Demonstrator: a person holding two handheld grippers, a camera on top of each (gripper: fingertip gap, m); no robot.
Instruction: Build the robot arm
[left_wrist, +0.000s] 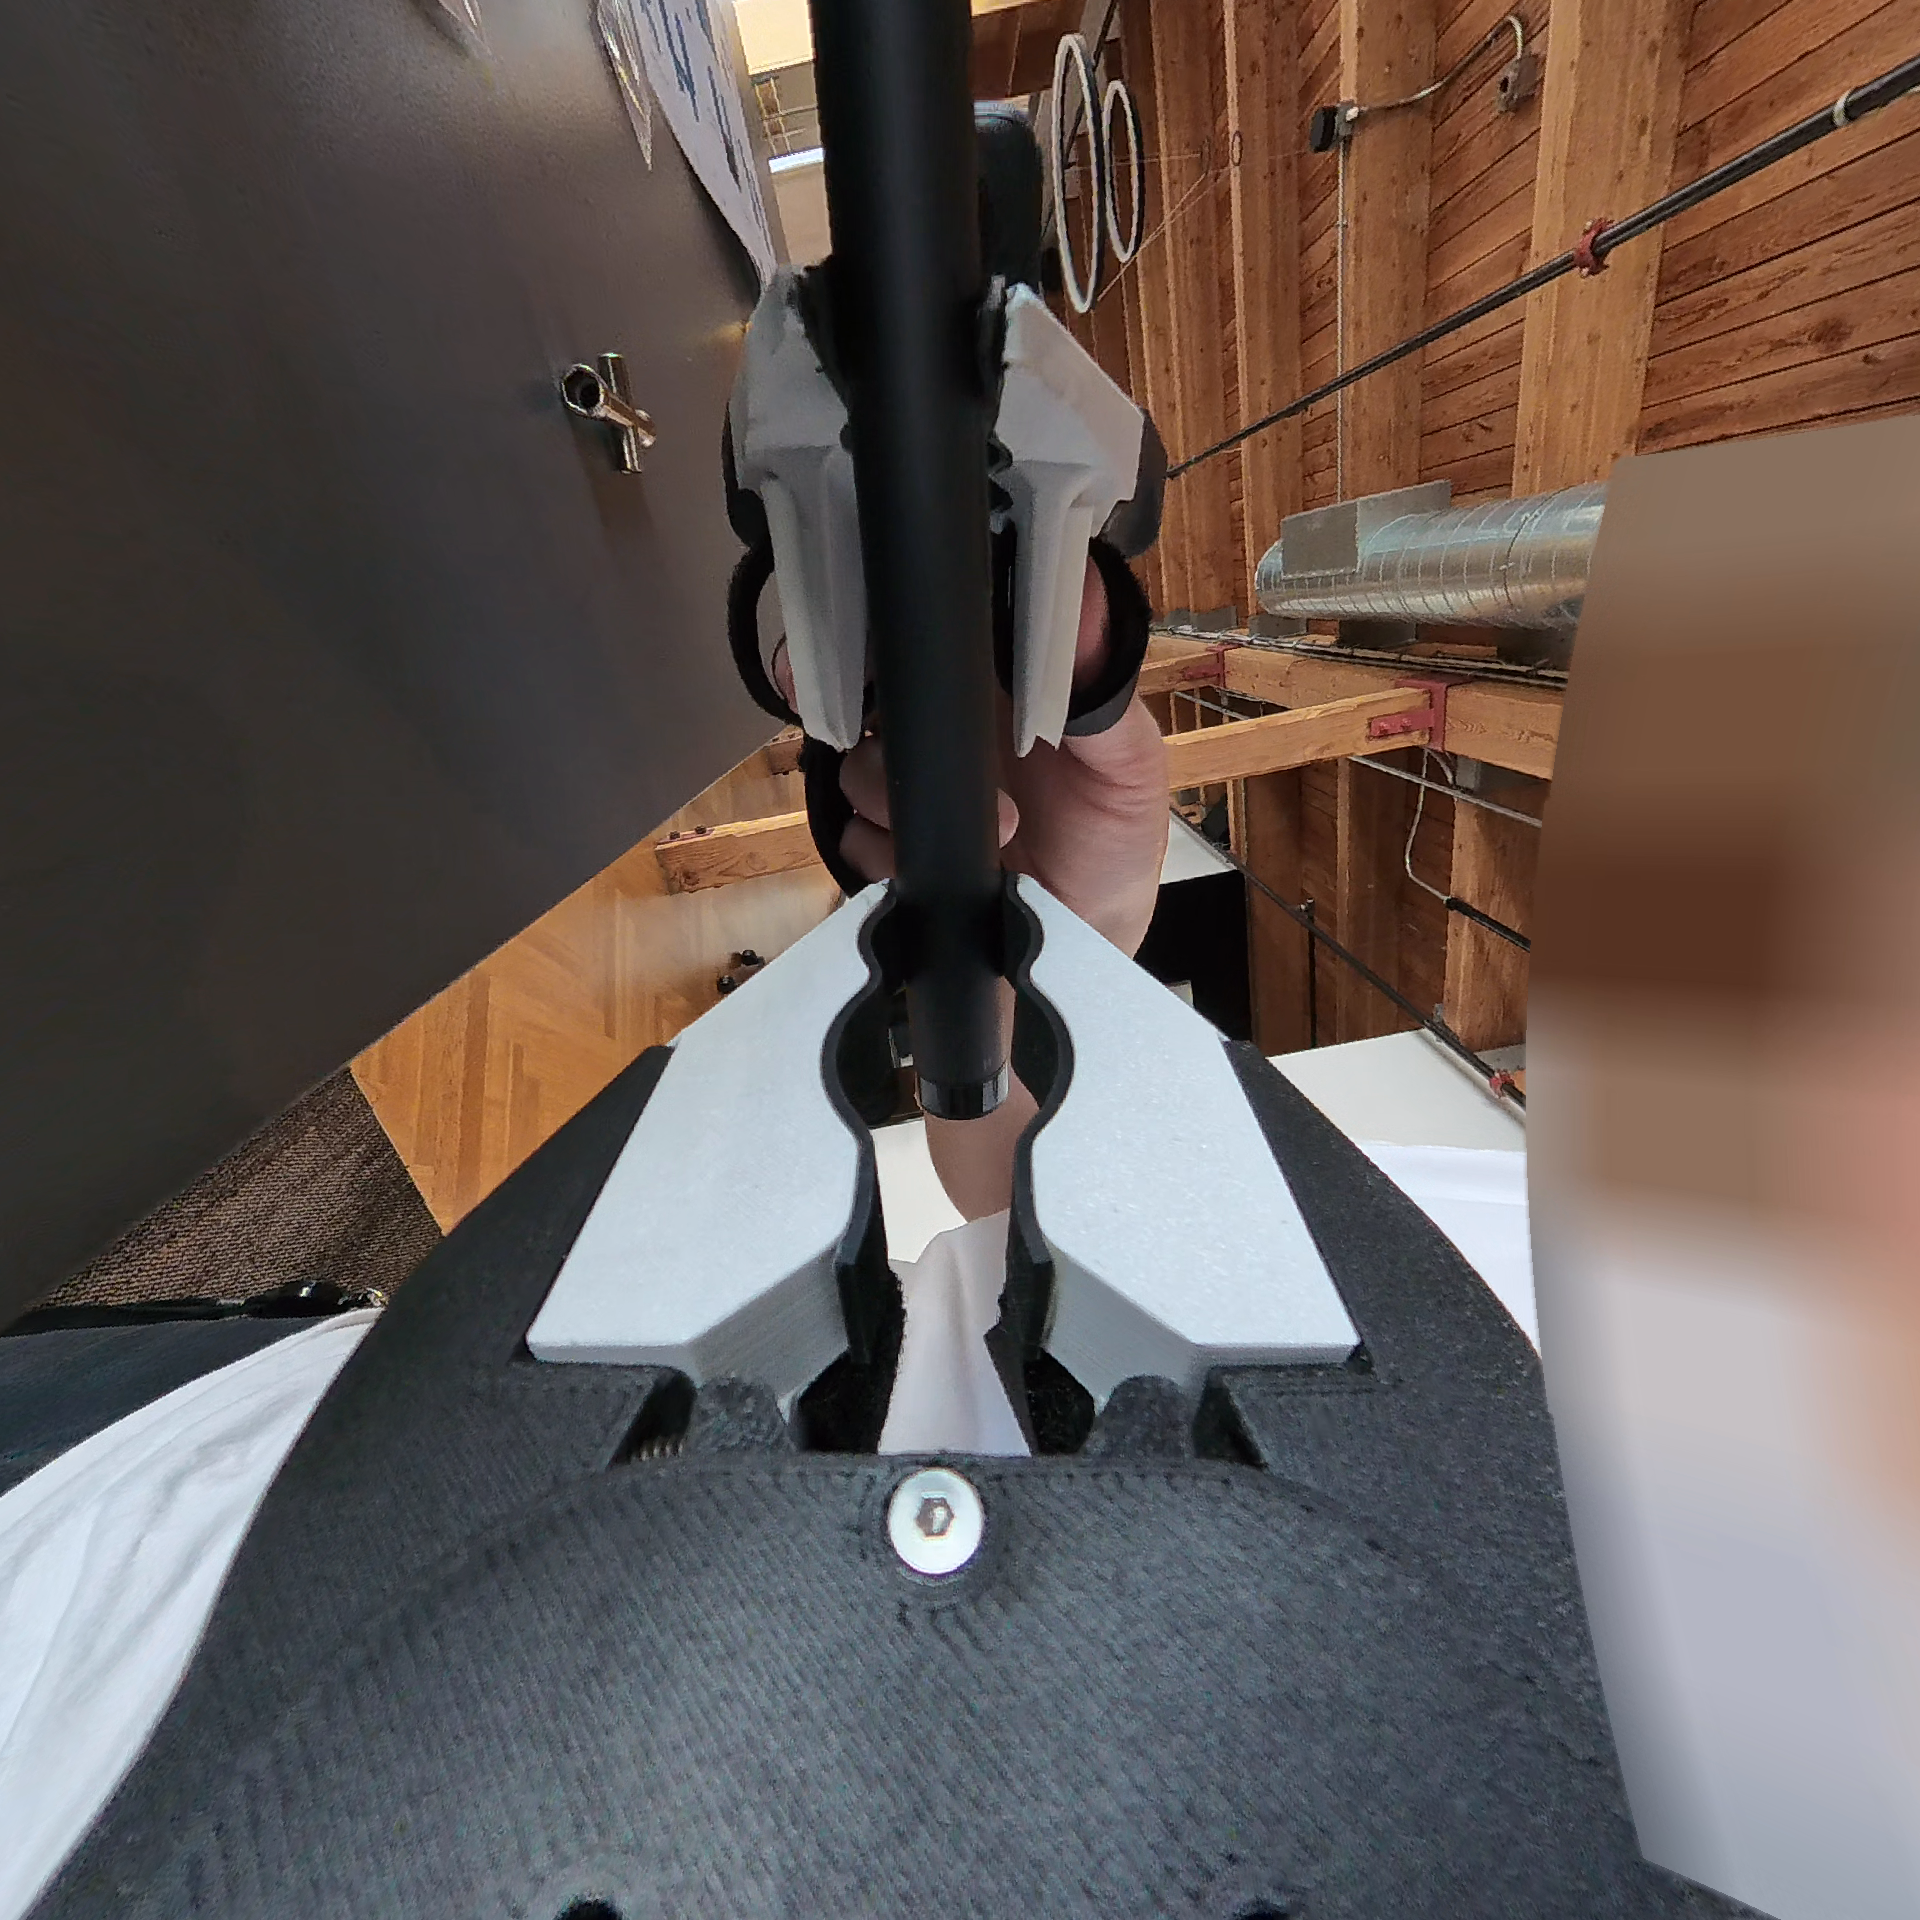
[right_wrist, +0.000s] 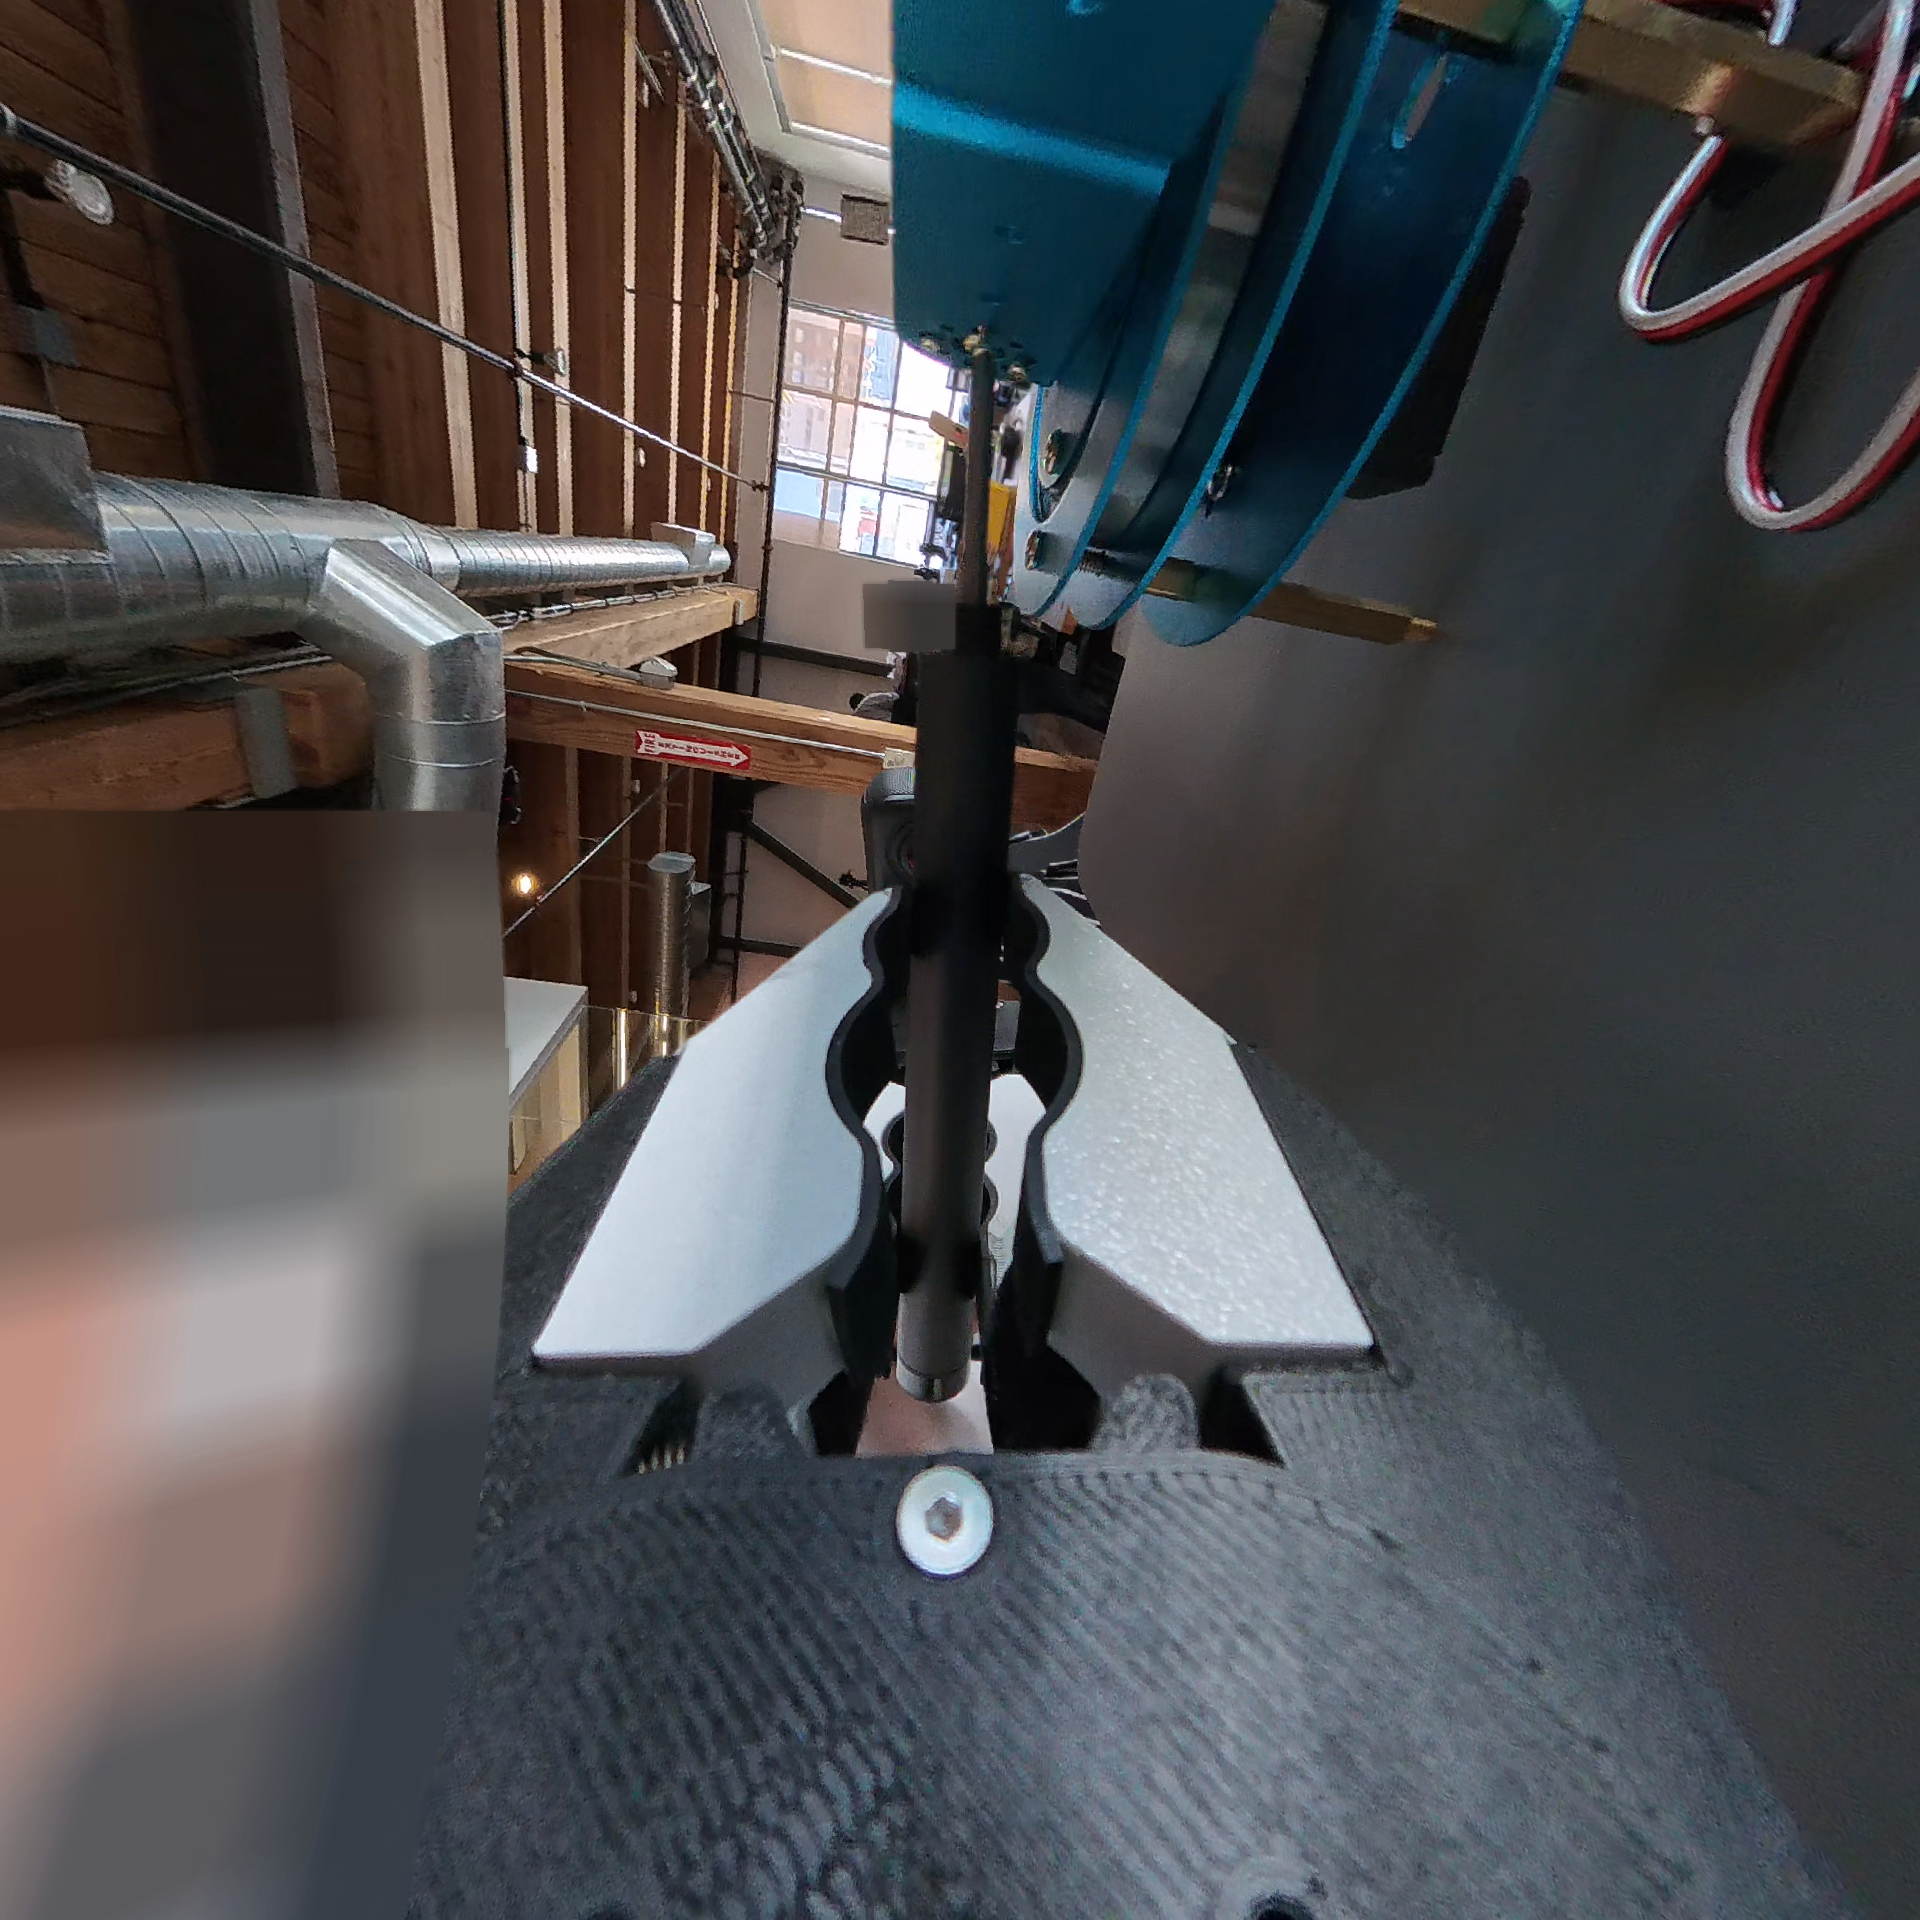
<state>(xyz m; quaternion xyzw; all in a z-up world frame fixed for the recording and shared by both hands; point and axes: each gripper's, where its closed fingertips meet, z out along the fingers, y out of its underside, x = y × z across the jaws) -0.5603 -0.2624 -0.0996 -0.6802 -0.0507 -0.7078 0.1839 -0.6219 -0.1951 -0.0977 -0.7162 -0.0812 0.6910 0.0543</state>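
My left gripper (left_wrist: 951, 914) is shut on the near end of a long black cylindrical tool (left_wrist: 920, 623); the tool's glossy end cap sits between the fingers. Farther up the same tool, the right gripper (left_wrist: 935, 717) clamps it with white fingers (left_wrist: 821, 582), and a hand (left_wrist: 1101, 810) holds that gripper. In the right wrist view my right gripper (right_wrist: 961, 914) is shut on the tool (right_wrist: 951, 987). A thin metal shaft (right_wrist: 977, 468) runs from the tool's far end to a blue plate assembly (right_wrist: 1039, 208) and meets its edge.
A dark grey panel (left_wrist: 312, 520) stands beside the tool, with a metal cross fitting (left_wrist: 613, 410) on it; it also shows in the right wrist view (right_wrist: 1558, 935). Red-and-white cables (right_wrist: 1818, 312) and brass standoffs (right_wrist: 1340, 613) sit by the blue assembly. A silver duct (right_wrist: 260, 561) and wooden beams are behind. Some 9 cm of space lies between my two pairs of fingers.
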